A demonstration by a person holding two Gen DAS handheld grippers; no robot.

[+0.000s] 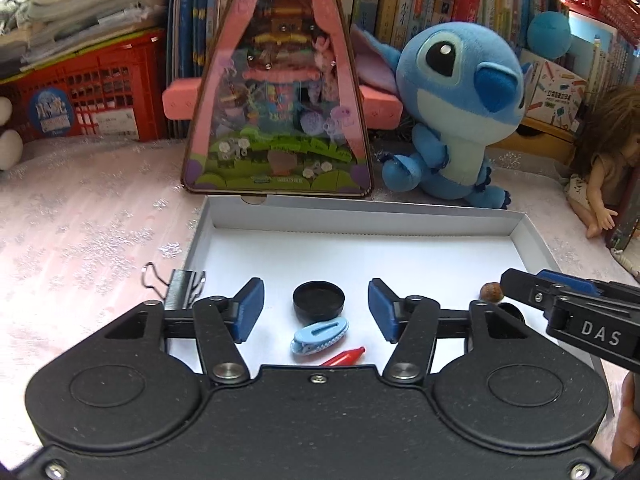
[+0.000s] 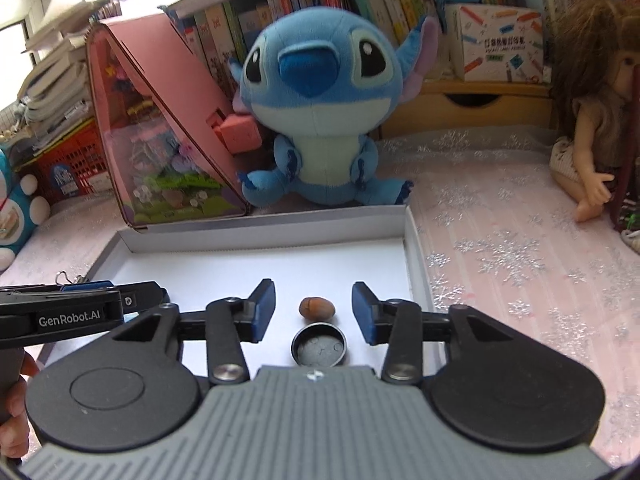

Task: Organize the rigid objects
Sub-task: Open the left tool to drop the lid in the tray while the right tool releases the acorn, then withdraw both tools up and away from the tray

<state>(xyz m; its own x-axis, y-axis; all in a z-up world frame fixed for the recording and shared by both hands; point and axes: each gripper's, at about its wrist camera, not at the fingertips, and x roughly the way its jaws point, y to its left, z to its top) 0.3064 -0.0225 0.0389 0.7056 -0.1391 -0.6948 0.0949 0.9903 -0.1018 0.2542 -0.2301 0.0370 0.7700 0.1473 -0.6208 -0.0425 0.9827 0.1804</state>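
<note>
Inside white box lid (image 1: 532, 236), round black cap (image 1: 319, 299), brown nut (image 2: 317, 306), both hand-held grippers released

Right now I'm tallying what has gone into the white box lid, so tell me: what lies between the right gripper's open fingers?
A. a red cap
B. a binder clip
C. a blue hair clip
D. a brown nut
D: in the right wrist view the brown nut lies on the white box lid between the parted fingers of the right gripper, untouched.
</note>
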